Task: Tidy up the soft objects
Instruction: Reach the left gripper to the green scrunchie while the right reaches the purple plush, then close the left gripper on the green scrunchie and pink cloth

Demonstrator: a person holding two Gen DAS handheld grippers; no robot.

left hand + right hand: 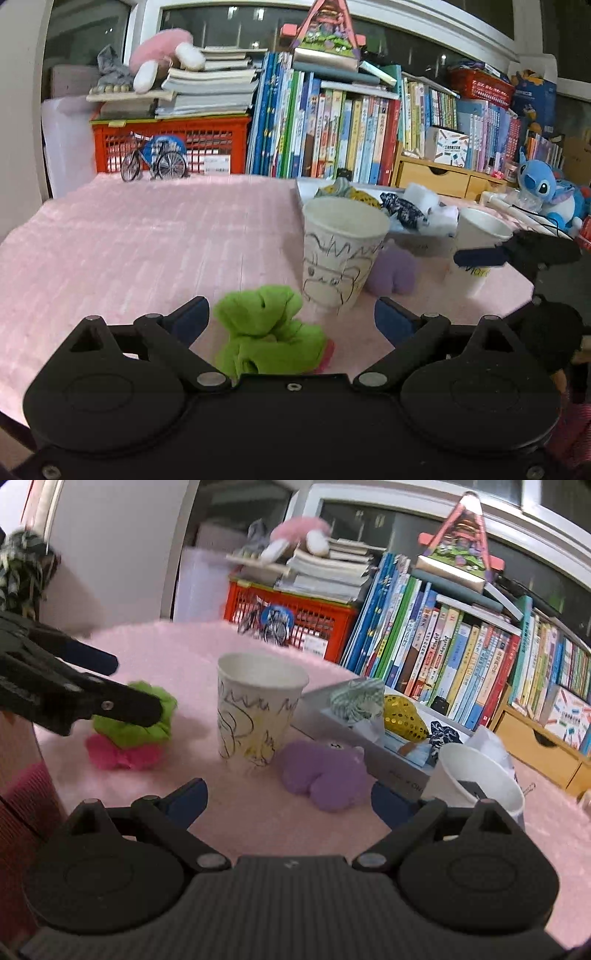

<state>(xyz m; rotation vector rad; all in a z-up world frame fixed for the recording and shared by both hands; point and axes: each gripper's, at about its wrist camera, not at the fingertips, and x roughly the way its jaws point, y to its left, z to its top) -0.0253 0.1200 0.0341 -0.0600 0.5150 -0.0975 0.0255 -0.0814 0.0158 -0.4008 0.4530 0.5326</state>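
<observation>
Left gripper (291, 314) jaws wide, green toy (267, 330) sitting between them on the pink cloth (147, 240), pads not touching it. Right gripper (288, 797) also wide, nothing gripped; purple toy (323, 773) just ahead of it, toward its right finger. Scribbled cup (258, 710) upright beyond, between the two toys. Plain cup (476, 779) by the right finger. Tray (399, 764) of cloth bits behind.

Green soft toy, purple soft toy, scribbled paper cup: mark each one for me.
green soft toy (266, 328), left wrist view, middle of its bunched body
purple soft toy (323, 775), right wrist view, centre of its body
scribbled paper cup (255, 716), right wrist view, drawn side wall
</observation>
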